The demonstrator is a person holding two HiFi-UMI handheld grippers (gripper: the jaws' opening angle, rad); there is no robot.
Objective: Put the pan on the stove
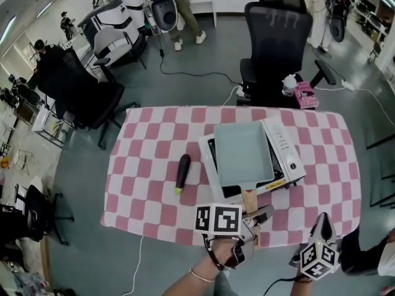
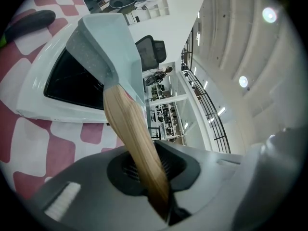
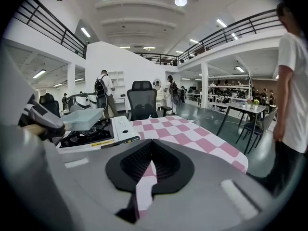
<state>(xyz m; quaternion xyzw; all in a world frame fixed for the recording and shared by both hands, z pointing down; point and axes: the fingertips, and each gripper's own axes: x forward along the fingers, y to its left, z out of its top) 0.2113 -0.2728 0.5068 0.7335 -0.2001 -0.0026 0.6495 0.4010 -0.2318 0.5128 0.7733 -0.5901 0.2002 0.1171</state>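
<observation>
Left fingers point(image 2: 82, 194) clamp square teal pan point(image 2: 103, 40) by wooden handle point(image 2: 134, 143); right fingers point(image 3: 207, 186) closed.

pan point(image 1: 242, 153): pale teal | handle point(image 1: 249, 200): light wood | stove point(image 1: 285, 150): white, black top | tablecloth point(image 1: 148, 184): pink-white checks

Bright even light, ceiling lamps point(image 3: 181, 1) glaring, fisheye-warped dark edges, foreground perhaps soft.

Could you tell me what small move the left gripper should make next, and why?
Probably open the left gripper to release the wooden handle it clamps: the pan already lies level over the stove burner, though contact underneath is hard to confirm.
</observation>
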